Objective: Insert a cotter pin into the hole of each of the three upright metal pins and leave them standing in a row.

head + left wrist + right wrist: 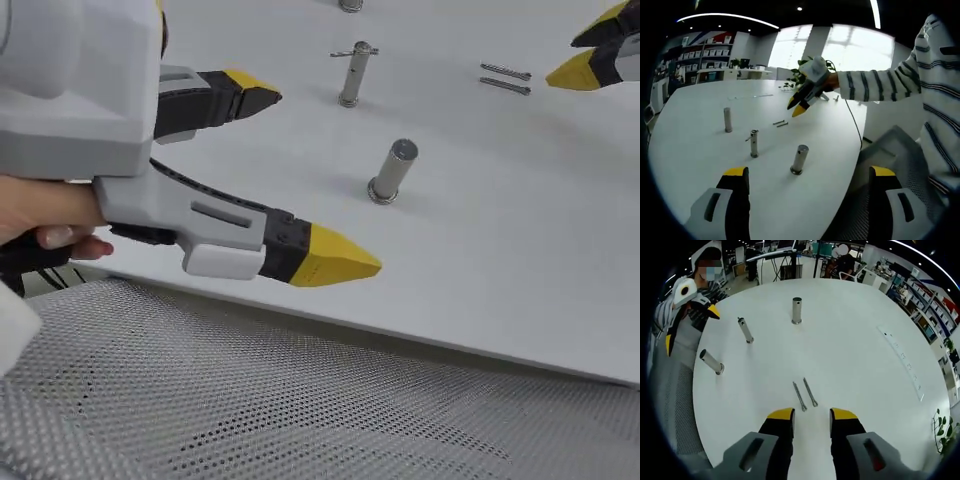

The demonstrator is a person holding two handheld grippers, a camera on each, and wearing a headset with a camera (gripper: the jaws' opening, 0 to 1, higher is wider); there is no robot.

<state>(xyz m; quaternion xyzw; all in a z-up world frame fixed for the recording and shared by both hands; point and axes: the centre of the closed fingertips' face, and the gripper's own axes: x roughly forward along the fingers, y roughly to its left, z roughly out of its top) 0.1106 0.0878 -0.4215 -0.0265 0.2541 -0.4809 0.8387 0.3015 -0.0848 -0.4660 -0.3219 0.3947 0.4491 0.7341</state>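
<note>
Three metal pins stand in a row on the white table [500, 250]: the near pin [390, 170], the middle pin [352, 72] with a cotter pin [348, 51] through its top, and the far pin [350, 5] at the frame's top edge. Two loose cotter pins [505, 78] lie side by side to the right. My left gripper [300, 180] hovers wide open left of the near pin [800, 159], with nothing between its jaws. My right gripper [812, 416] is open just behind the loose cotter pins [805, 394], holding nothing.
A grey mesh chair [300, 400] sits below the table's near edge. A white power strip [900, 360] lies on the table's far side. A striped sleeve [890, 85] reaches over the table behind the right gripper [800, 102].
</note>
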